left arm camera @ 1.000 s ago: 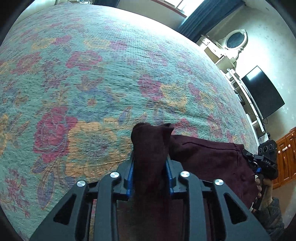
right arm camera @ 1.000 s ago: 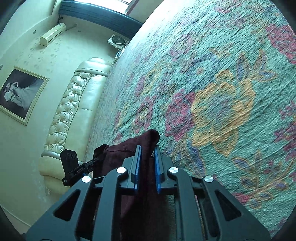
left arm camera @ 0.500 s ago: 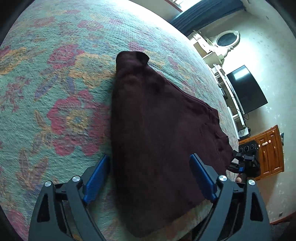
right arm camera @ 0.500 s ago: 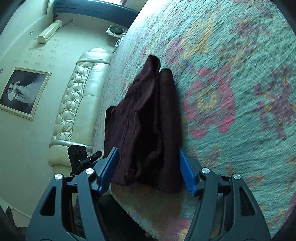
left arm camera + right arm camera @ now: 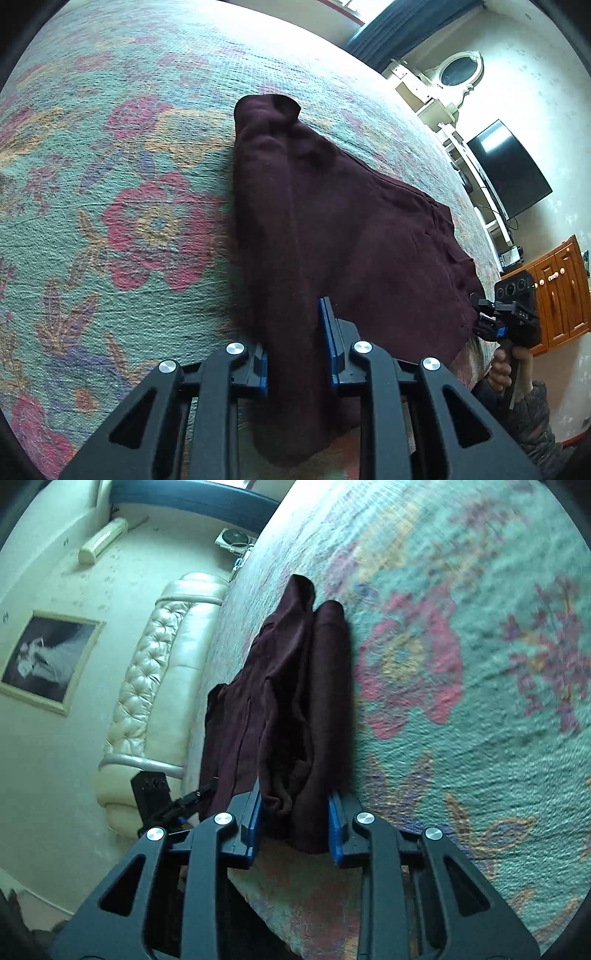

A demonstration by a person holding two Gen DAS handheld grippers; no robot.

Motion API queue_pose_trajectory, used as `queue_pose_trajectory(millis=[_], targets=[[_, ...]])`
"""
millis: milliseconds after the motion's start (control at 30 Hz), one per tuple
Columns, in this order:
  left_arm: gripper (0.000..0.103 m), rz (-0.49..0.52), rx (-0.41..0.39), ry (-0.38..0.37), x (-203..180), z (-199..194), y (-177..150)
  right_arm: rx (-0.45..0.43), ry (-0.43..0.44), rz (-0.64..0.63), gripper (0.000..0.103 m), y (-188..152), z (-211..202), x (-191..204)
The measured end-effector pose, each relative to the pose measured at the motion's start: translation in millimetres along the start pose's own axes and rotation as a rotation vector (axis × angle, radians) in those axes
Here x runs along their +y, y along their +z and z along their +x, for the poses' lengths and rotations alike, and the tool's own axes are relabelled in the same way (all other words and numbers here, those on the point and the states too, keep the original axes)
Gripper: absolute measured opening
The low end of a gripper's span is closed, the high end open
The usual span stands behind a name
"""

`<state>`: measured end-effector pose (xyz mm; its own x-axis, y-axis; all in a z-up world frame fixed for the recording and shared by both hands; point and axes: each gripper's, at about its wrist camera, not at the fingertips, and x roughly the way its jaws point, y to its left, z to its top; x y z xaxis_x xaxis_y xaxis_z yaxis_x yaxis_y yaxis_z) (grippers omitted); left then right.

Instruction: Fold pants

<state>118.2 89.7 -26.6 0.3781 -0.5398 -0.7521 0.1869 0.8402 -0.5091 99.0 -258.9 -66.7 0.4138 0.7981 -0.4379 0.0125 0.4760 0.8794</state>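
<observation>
Two grippers mine: left gripper (image 5: 297, 341) fingers closing around pants (image 5: 343, 236) fold at bed (image 5: 110, 184) near edge; right gripper (image 5: 293, 818) fingers closing too, pants (image 5: 288, 701) bunch between them, near same edge.

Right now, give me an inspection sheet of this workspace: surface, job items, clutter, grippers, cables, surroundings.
Surface: bed with floral bedspread, bare around the pants.
Job's things: dark maroon pants lying partly folded near the bed's edge.
Clutter: nothing seen on the bed.
Grippers: left gripper jaws closing, pants fabric between them; right gripper jaws closing around another bunch of the pants.
Cables: some wires near the television; too small to trace.
Surroundings: cream tufted sofa, framed picture, wooden cabinet, oval mirror.
</observation>
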Motion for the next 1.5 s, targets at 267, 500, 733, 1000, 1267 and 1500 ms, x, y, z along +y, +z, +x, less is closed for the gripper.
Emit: queue_pose_trajectory(millis=[267,500,733,1000,1267,1500], targets=[[0.023,-0.003,-0.009,-0.016,4,-4,-4,0.0,0.001,-0.003,0.028,2,-1,2],[0.024,-0.008,-0.007,-0.029,13,-8,-4,0.001,0.008,0.001,0.028,3,-3,2],[0.032,-0.008,-0.008,-0.036,17,-10,-4,-0.001,0.021,0.019,0.03,3,-11,-7],[0.076,0.065,-0.077,0.078,-2,-25,-12,-0.085,-0.085,0.015,0.05,-8,-43,-3],[0.086,0.08,-0.275,0.374,-39,-60,-54,-0.258,-0.605,-0.267,0.075,-66,-48,62],[0.086,0.125,-0.313,0.535,-58,-59,-90,-0.348,-0.763,-0.445,0.081,-110,-18,100]])
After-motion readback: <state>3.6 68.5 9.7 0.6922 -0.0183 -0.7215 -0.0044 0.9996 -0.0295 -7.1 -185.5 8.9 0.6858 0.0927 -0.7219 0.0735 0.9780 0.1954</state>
